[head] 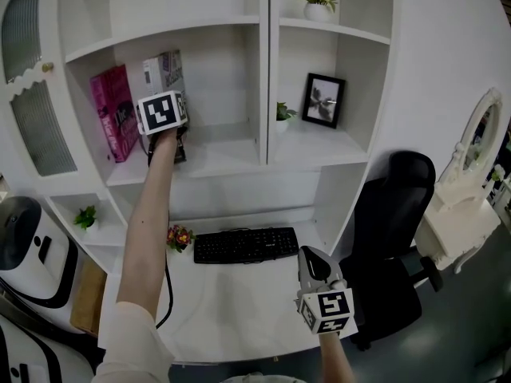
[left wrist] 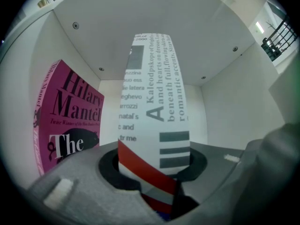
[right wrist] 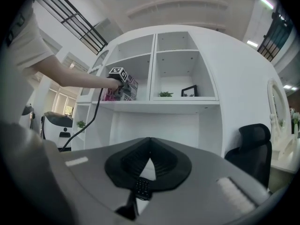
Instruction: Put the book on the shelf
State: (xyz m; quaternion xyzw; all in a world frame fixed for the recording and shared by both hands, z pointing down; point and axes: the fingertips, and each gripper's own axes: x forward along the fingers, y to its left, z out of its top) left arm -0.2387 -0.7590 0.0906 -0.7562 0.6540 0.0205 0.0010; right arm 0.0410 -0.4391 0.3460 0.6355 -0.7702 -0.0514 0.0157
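Note:
A white book (head: pixel 164 70) with black print and a red stripe stands upright in the left shelf compartment (head: pixel 231 156), beside a pink book (head: pixel 114 112). My left gripper (head: pixel 169 140) is shut on its lower end. In the left gripper view the white book (left wrist: pixel 152 102) rises between the jaws of the left gripper (left wrist: pixel 154 172), and the pink book (left wrist: pixel 70 111) leans at its left. My right gripper (head: pixel 313 263) hangs over the desk's front right, shut and empty. In its own view the right gripper (right wrist: pixel 150 146) has its pads meeting at the tip.
A black keyboard (head: pixel 246 244) lies on the desk under the shelf. A framed picture (head: pixel 323 100) and a small plant (head: pixel 283 114) stand in the right compartment. A black office chair (head: pixel 399 238) is at the desk's right. A cable hangs from my left arm.

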